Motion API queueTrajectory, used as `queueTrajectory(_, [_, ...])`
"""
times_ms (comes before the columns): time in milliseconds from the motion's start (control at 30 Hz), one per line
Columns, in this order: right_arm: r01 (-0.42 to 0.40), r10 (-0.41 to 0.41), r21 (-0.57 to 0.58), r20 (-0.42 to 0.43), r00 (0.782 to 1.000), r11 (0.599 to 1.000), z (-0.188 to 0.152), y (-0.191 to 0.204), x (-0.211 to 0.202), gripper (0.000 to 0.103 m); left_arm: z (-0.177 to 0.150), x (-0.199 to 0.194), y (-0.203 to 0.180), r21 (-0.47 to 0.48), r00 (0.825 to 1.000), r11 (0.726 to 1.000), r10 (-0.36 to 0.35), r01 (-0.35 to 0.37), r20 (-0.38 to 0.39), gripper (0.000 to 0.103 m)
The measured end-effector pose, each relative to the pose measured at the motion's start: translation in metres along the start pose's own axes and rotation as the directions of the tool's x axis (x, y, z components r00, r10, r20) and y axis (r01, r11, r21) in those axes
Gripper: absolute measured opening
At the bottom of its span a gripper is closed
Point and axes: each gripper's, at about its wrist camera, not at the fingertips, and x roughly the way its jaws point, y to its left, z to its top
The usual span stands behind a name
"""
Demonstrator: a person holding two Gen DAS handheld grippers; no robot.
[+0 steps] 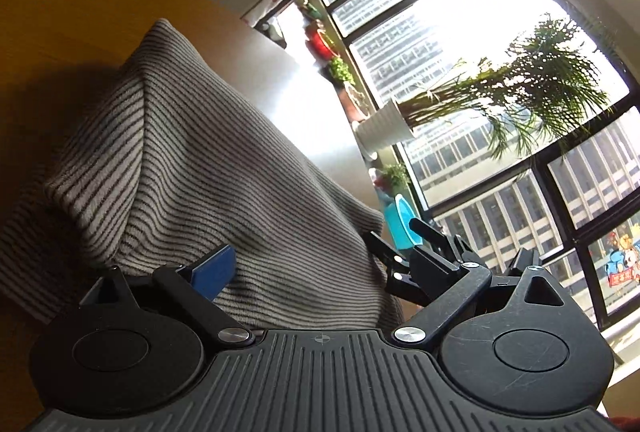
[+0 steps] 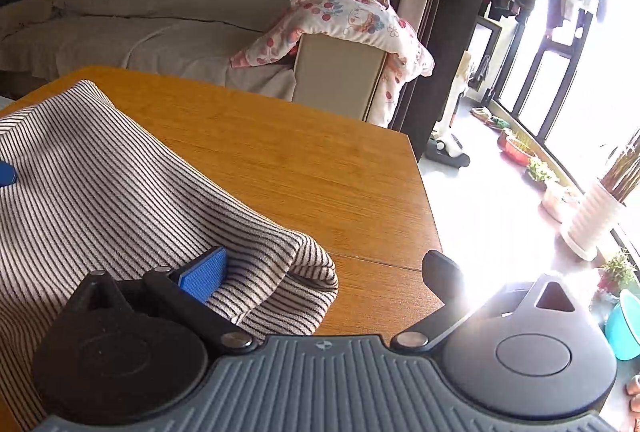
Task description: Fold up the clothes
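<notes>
Both grippers, left (image 1: 316,264) and right (image 2: 324,268), stand with jaws apart, clamping nothing. Between and beneath them a striped garment (image 2: 120,199) lies bunched on the wooden table (image 2: 304,159). Soft, light and limp, it is probably best pinched at its folded edge.

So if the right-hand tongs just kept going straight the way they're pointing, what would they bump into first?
Probably the wooden table. The right tongs stand open and tilt downward, with the striped garment's folded edge under their left pad. Straight ahead lies bare tabletop, though depth is hard to judge.
</notes>
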Motion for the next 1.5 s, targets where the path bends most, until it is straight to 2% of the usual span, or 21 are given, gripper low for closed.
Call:
queueTrajectory(133, [0.022,-0.021,-0.007,0.013,1.000,1.000,-0.010,0.020,-0.023,0.103,0.021,0.013,0.009,0.002,0.998,0.999,0.053,-0.053,0.042,0.097])
queueTrajectory(267, [-0.057,0.059,-0.037,0.046,0.997,0.998,-0.021,0.049,-0.049,0.103,0.038,0.024,0.007,0.023,0.988,0.992,0.123,-0.125,0.090,0.097])
queueTrajectory(367, [-0.142,0.143,-0.025,0.058,0.988,0.990,-0.015,0.051,-0.060,0.103,0.044,0.026,-0.003,0.035,0.980,0.983,0.176,-0.180,0.097,0.097])
queueTrajectory(433, [-0.197,0.198,-0.016,0.066,0.978,0.980,-0.012,0.051,-0.067,0.103,0.040,0.019,-0.010,0.039,0.981,0.983,0.173,-0.177,0.092,0.097])
queueTrajectory(500, [-0.215,0.213,0.014,0.097,0.972,0.977,-0.007,0.044,-0.073,0.103,0.027,0.005,-0.019,0.058,0.990,0.990,0.123,-0.127,0.072,0.097])
queueTrajectory(567, [-0.197,0.193,0.019,0.116,0.974,0.980,0.000,0.039,-0.073,0.103,0.013,-0.006,-0.024,0.064,0.995,0.994,0.086,-0.088,0.047,0.097])
queueTrajectory(667, [-0.162,0.163,-0.018,0.109,0.981,0.987,0.005,0.045,-0.058,0.103,-0.008,-0.013,-0.022,0.005,1.000,1.000,-0.004,0.004,-0.028,0.098])
queueTrajectory(733, [-0.121,0.127,-0.065,0.089,0.988,0.990,0.001,0.057,-0.046,0.103,-0.017,-0.008,-0.017,-0.010,0.997,1.000,-0.014,0.013,-0.070,0.098])
queueTrajectory(800, [-0.068,0.076,-0.119,0.070,0.995,0.991,-0.005,0.070,-0.036,0.103,-0.022,-0.002,-0.014,0.023,0.997,1.000,0.017,-0.015,-0.080,0.098])
queueTrajectory(900, [-0.024,0.042,-0.157,0.109,0.993,0.987,-0.014,0.080,-0.040,0.103,-0.012,0.010,-0.008,0.003,0.997,1.000,-0.006,0.006,-0.075,0.098])
queueTrajectory(1033, [-0.048,0.057,-0.102,0.092,0.994,0.994,-0.020,0.072,-0.046,0.103,0.006,0.033,-0.003,-0.010,0.997,1.000,-0.024,0.023,-0.076,0.098])
queueTrajectory(1133, [-0.047,0.054,-0.085,0.085,0.995,0.995,-0.022,0.068,-0.048,0.103,0.016,0.048,-0.007,0.001,0.997,1.000,-0.016,0.016,-0.081,0.098])
queueTrajectory(1367, [-0.014,0.023,-0.097,0.085,0.996,0.995,-0.023,0.075,-0.052,0.103,0.030,0.079,-0.024,0.101,0.997,0.995,0.028,-0.020,-0.076,0.098])
queueTrajectory(1433, [-0.028,0.036,-0.111,0.078,0.996,0.993,-0.022,0.072,-0.054,0.103,0.030,0.077,-0.029,0.113,0.996,0.993,0.047,-0.039,-0.076,0.098])
queueTrajectory(1500, [-0.055,0.062,-0.117,0.063,0.996,0.992,-0.020,0.065,-0.055,0.103,0.023,0.065,-0.036,0.173,0.993,0.981,0.100,-0.087,-0.064,0.098])
